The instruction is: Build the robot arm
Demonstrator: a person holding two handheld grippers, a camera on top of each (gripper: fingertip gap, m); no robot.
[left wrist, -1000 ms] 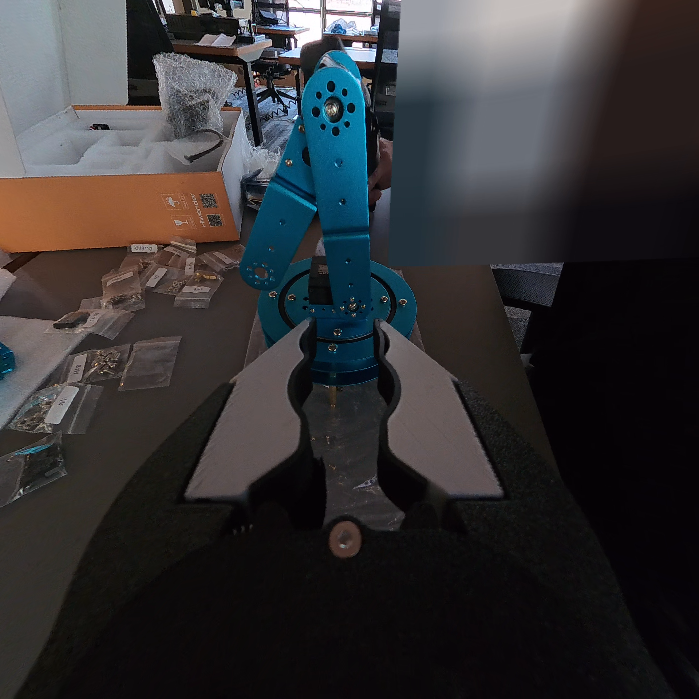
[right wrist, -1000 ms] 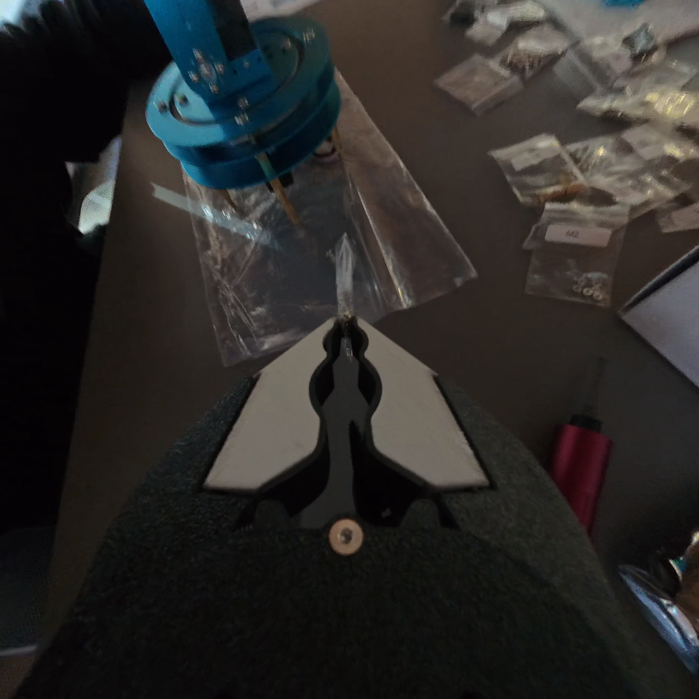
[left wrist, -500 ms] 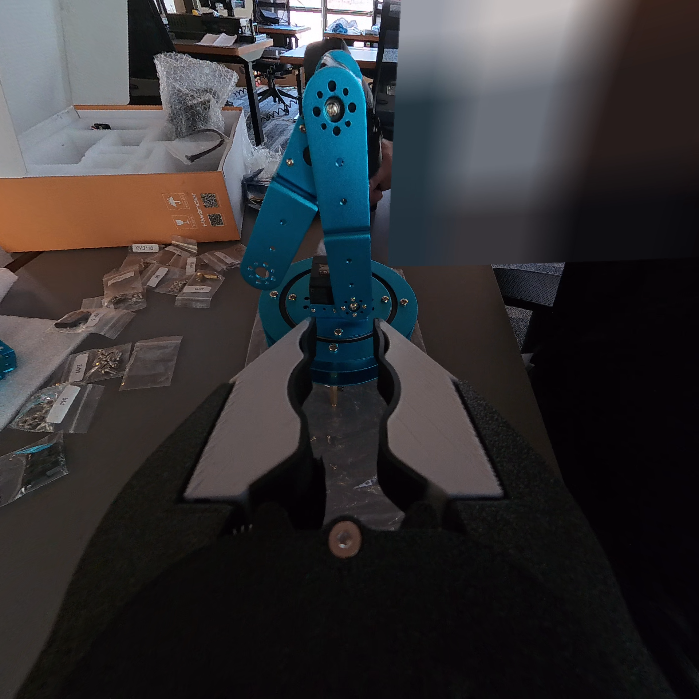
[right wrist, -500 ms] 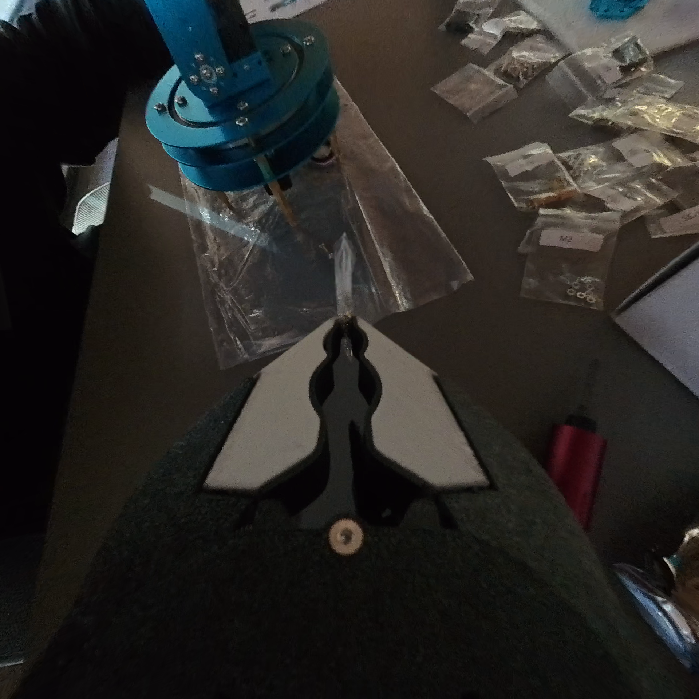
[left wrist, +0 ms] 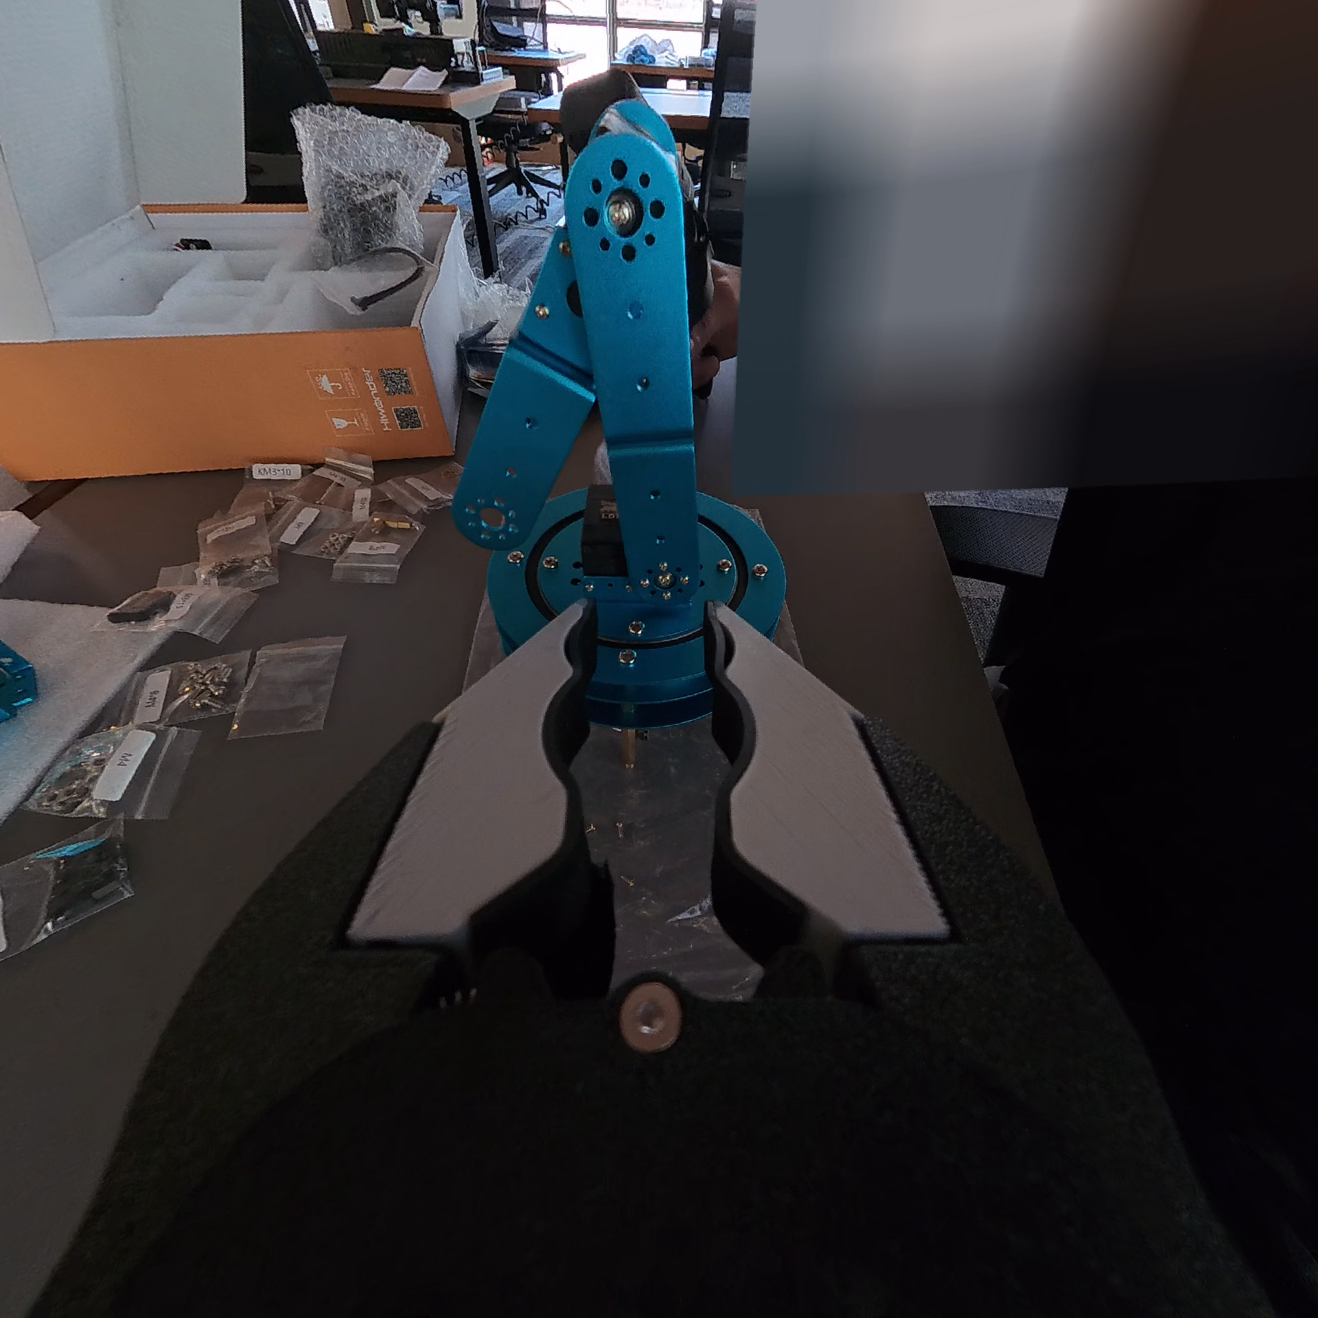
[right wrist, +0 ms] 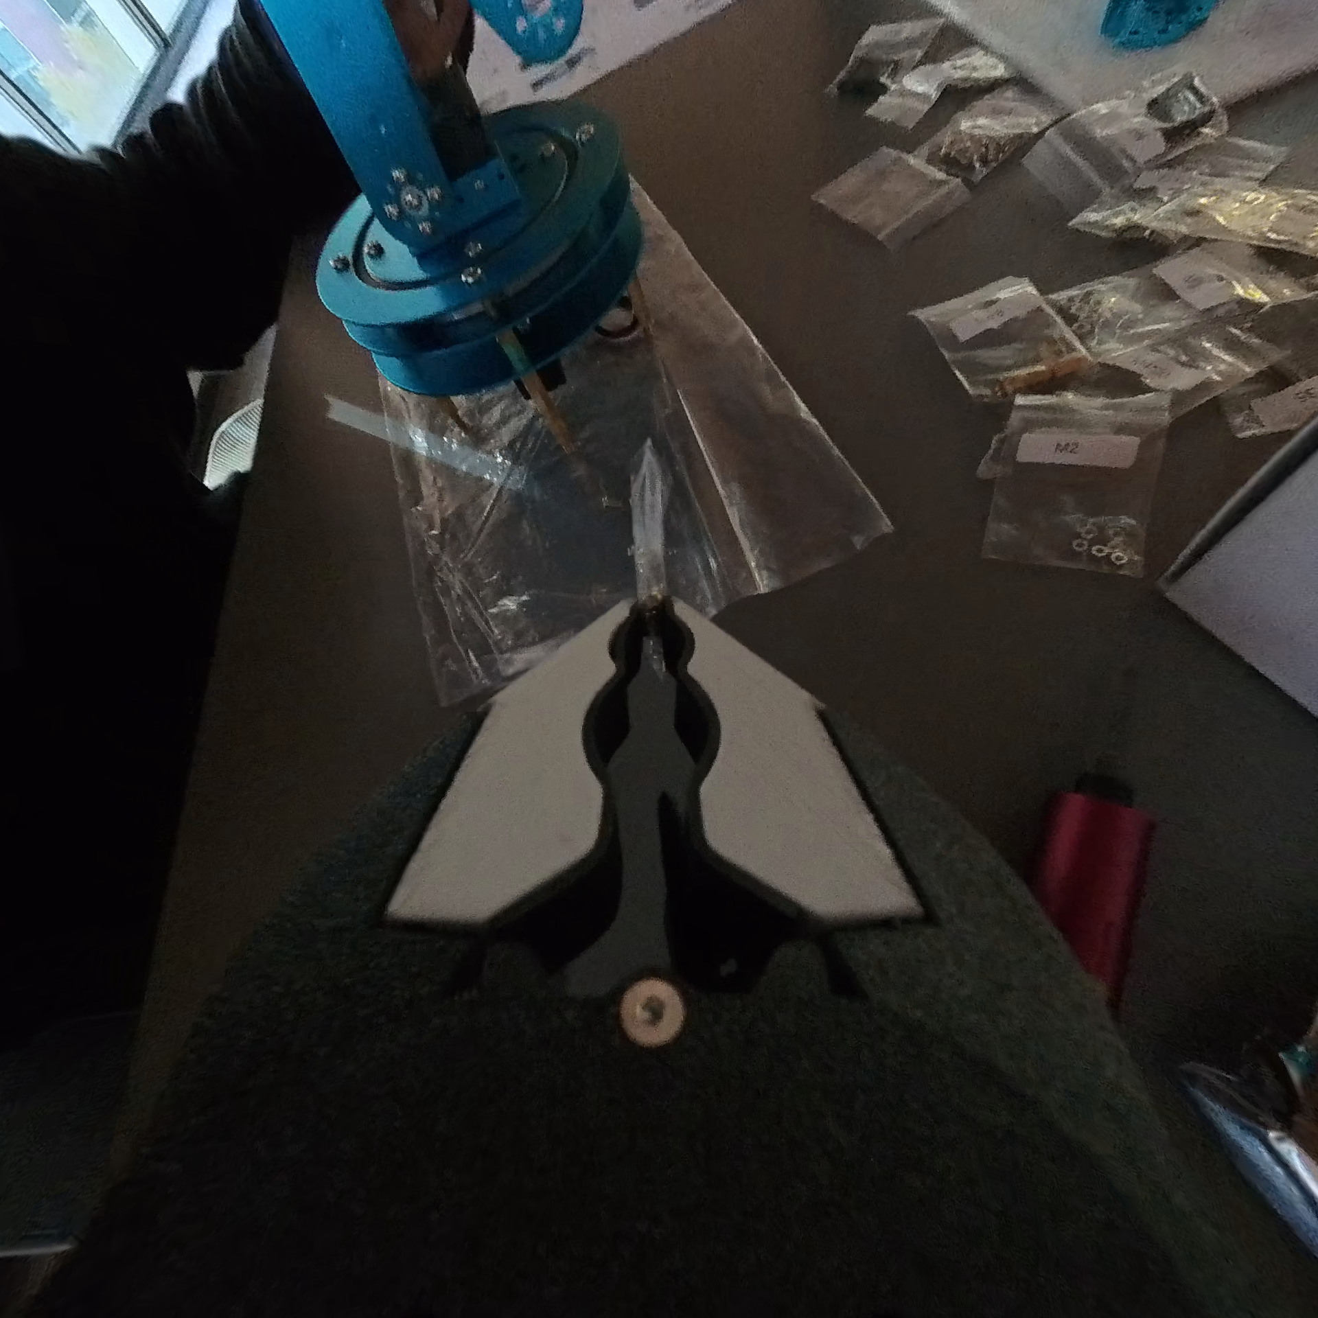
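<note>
The left gripper [left wrist: 647, 606] has its fingers apart, pointing at 12 o'clock toward the blue round base [left wrist: 635, 670]. The tips frame the base's near rim, but whether they touch the metal cannot be told. The base sits on brass standoffs [left wrist: 629, 745] over a clear plastic sheet [right wrist: 749, 463] spread on the dark worktop [left wrist: 399, 713]. In the right wrist view it looks tipped, with its near edge raised. From the base two blue arm links [left wrist: 642, 321] rise toward 12 o'clock, and a hand [left wrist: 717, 314] is at their upper part, behind them. The right gripper [right wrist: 652, 606] has its fingers together, pinching a small clear packet [right wrist: 647, 513] at the very tips. The packet stands up toward 12 o'clock over the near edge of the sheet, short of the base at 11 o'clock. A pinch this far out on slick film seems to leave little margin, so a firm, even squeeze and slow motion would suit it. The tall links make the assembly look top-heavy, so it probably needs steadying low down. A few tiny screws [left wrist: 620, 827] lie loose on the sheet between the left fingers and could scatter if the sheet is dragged. Labelled parts bags [left wrist: 285, 685] lie at 9 to 10 o'clock in the left view, with an open orange box [left wrist: 214, 399] and a bubble-wrapped bundle [left wrist: 356, 178] beyond. In the right view a red cylinder [right wrist: 1091, 856] lies at 4 o'clock.
</note>
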